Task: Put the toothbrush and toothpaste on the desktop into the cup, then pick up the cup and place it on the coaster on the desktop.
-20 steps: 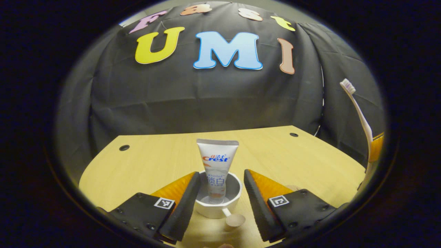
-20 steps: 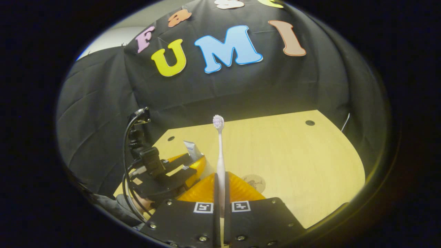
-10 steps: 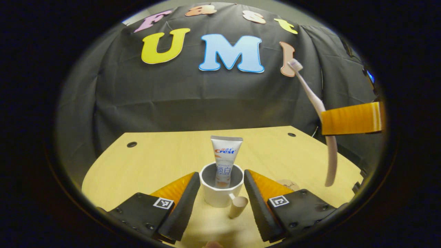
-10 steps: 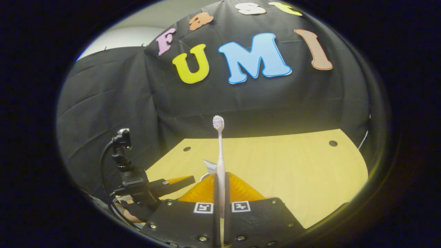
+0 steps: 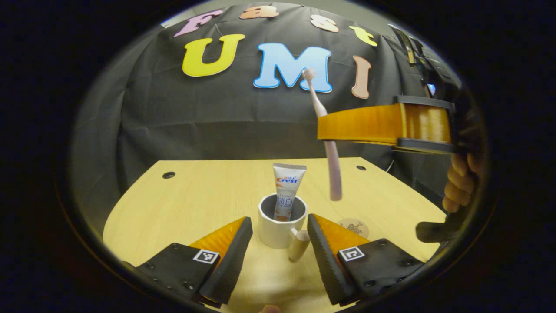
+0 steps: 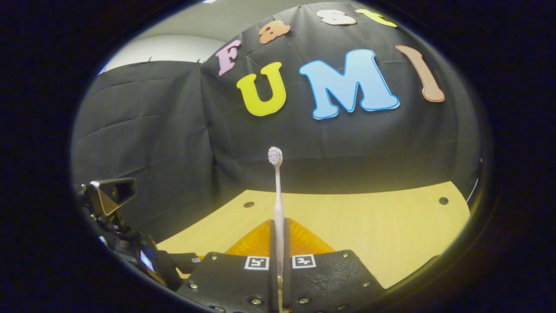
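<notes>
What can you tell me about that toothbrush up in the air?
The toothbrush is slim, pale pink and looks like plastic, with a small head of pale bristles at its top end. It hangs nearly upright, bristles up, above the wooden desktop, touching neither that nor the white cup. The right gripper is shut on its handle, both fingers pressing it partway along. In the left gripper view its lower end hangs free, just right of the cup.

Looks like a lab recording booth, not a real bathroom: black cloth wall (image 5: 243,126) draped all around, a plain light-wood desktop (image 5: 195,195) with cable holes (image 5: 168,175), and pale room wall (image 6: 173,48) behind.
</notes>
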`<state>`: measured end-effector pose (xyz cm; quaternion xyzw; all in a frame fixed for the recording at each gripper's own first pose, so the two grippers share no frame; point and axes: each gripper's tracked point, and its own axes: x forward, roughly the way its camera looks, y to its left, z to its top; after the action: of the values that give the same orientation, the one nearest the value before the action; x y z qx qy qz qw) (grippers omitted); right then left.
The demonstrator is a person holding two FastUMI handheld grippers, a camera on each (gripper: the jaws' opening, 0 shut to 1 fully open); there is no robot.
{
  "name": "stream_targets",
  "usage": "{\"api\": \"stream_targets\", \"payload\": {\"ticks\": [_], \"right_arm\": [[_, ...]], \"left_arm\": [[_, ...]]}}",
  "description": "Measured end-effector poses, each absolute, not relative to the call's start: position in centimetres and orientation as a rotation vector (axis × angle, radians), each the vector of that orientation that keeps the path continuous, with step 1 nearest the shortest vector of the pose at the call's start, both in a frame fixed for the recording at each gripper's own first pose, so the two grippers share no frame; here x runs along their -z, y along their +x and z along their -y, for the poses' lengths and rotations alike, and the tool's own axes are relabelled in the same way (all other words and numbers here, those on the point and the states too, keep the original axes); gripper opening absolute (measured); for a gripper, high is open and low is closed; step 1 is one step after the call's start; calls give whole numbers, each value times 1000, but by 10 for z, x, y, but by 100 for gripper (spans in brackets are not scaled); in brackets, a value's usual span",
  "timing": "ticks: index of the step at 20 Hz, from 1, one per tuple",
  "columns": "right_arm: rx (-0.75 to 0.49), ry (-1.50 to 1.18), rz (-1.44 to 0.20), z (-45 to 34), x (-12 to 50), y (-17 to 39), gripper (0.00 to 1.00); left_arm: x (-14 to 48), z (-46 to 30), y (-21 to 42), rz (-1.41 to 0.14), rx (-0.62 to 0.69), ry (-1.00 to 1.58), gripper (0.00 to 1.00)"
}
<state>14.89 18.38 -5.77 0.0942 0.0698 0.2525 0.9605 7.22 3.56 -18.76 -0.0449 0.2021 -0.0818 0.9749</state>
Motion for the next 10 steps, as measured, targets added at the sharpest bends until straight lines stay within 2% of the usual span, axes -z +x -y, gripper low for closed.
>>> {"api": "stream_targets", "payload": {"ticks": [10], "right_arm": [[-518, 107, -144, -216, 86, 182, 6]], "left_arm": [[203, -49, 59, -458, 143, -124, 86]]}}
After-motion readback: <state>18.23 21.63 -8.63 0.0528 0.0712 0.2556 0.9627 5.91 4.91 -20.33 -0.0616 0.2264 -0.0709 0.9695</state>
